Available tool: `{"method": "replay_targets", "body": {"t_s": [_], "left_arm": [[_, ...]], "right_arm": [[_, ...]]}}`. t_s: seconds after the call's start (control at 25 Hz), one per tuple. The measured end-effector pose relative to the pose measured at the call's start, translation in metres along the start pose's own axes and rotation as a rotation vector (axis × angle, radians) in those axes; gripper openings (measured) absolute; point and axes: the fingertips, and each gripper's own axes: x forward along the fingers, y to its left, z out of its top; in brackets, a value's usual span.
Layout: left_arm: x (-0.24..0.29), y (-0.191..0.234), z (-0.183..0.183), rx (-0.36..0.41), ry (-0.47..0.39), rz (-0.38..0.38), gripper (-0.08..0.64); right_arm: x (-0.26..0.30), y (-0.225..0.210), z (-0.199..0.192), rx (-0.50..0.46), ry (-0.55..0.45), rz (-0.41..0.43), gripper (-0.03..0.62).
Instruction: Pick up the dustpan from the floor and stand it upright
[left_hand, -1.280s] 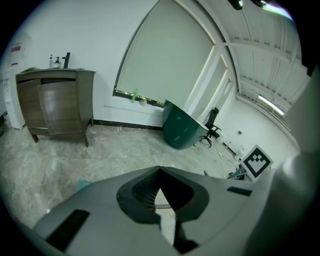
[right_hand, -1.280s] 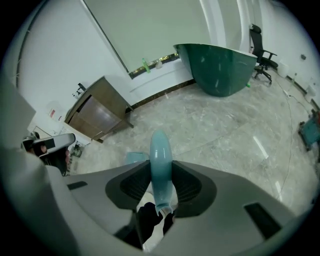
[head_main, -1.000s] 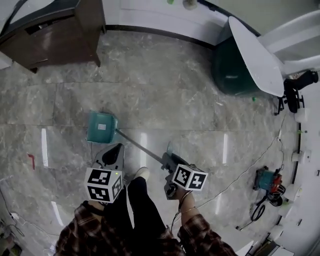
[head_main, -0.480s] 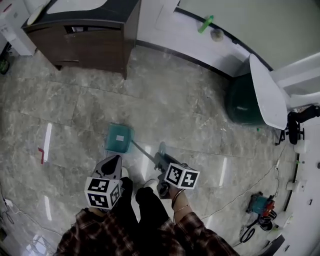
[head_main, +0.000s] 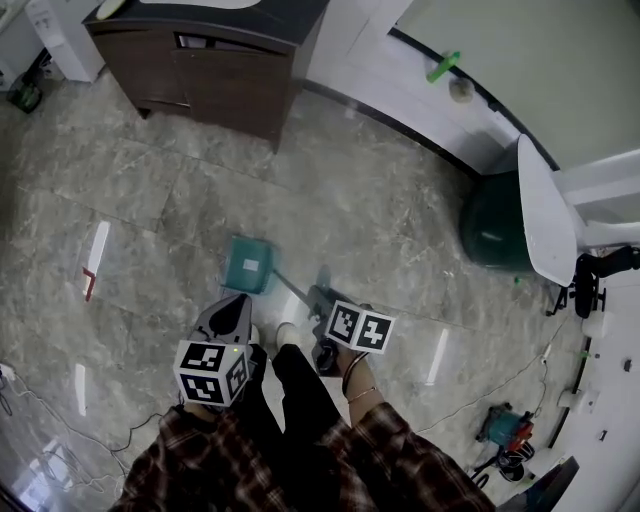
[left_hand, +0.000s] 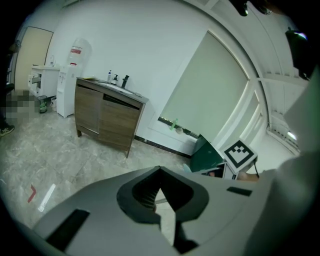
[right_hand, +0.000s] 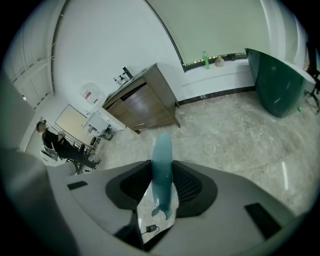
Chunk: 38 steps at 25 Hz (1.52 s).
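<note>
Jaws of the left gripper (head_main: 233, 308) meet at their tips with nothing between them; it is closed and empty, and hangs over the tiled floor (head_main: 130, 200) in front of the person's shoe (head_main: 288, 333). Just beyond its tips, up and slightly right in the head view, is the teal pan (head_main: 249, 265) of the dustpan. From there the thin shaft (head_main: 290, 289) runs down and to the right, so the long axis slants from the pan at upper left to the grip at lower right. That far end is in the right gripper (head_main: 318, 298), clenched on the teal grip (right_hand: 162, 170), which fills the space between its ribbed pads.

So the left gripper is the nearer one to the pan, while the right already has the handle end. Standing the dustpan up looks to depend on bringing that end up over the pan, with the pan as the foot.

From straight above, I cannot tell whether the pan rests on the tiles or hangs just off them. The right gripper's marker cube covers the place where grip and shaft join. The right gripper view shows only the grip, not the shaft or pan. The left gripper view gives no clear sight of the dustpan either: its own closed jaws fill the lower frame, with a brown cabinet (left_hand: 107, 120) beyond
</note>
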Motion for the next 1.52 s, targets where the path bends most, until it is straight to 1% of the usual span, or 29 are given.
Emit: {"method": "replay_targets", "body": {"t_s": [0.24,0.4,0.48,0.64,0.76,0.84,0.92,0.96,1.04,1.12,1.28,1.36,1.52], "left_arm": [[-0.008,-0.017,0.007,-0.026,-0.052,0.013,0.000],[-0.014,-0.028,0.009,-0.028,-0.076,0.026,0.000],[-0.016,-0.039,0.016,-0.022,-0.093,0.030,0.001],[-0.024,-0.072,0.036,0.006,-0.133,0.022,0.000],[-0.035,-0.097,0.054,0.026,-0.168,0.004,0.000],[-0.045,-0.112,0.066,0.043,-0.195,-0.014,0.002],[-0.057,-0.128,0.078,0.063,-0.227,-0.033,0.002],[-0.063,-0.137,0.084,0.074,-0.245,-0.041,0.000],[-0.073,-0.154,0.098,0.099,-0.275,-0.056,0.001],[-0.081,-0.171,0.108,0.130,-0.293,-0.074,0.000],[-0.093,-0.204,0.123,0.188,-0.322,-0.115,0.002],[-0.097,-0.219,0.128,0.213,-0.330,-0.134,0.002],[-0.104,-0.242,0.129,0.251,-0.335,-0.168,0.001]], "right_arm": [[-0.013,0.002,-0.001,-0.093,0.031,-0.002,0.133],[-0.033,0.008,-0.001,-0.161,0.017,0.008,0.133],[-0.046,0.013,0.003,-0.206,0.007,0.032,0.133],[-0.077,0.030,0.015,-0.266,-0.022,0.107,0.133],[-0.108,0.051,0.030,-0.307,-0.082,0.178,0.132],[-0.131,0.068,0.040,-0.336,-0.142,0.239,0.132],[-0.158,0.083,0.053,-0.376,-0.212,0.280,0.129],[-0.172,0.089,0.060,-0.397,-0.249,0.289,0.116],[-0.199,0.098,0.075,-0.428,-0.315,0.305,0.063],[-0.225,0.106,0.087,-0.449,-0.371,0.326,0.033],[-0.270,0.117,0.100,-0.535,-0.474,0.333,0.012],[-0.287,0.121,0.102,-0.576,-0.506,0.330,0.011],[-0.311,0.123,0.098,-0.603,-0.545,0.336,0.011]]}}
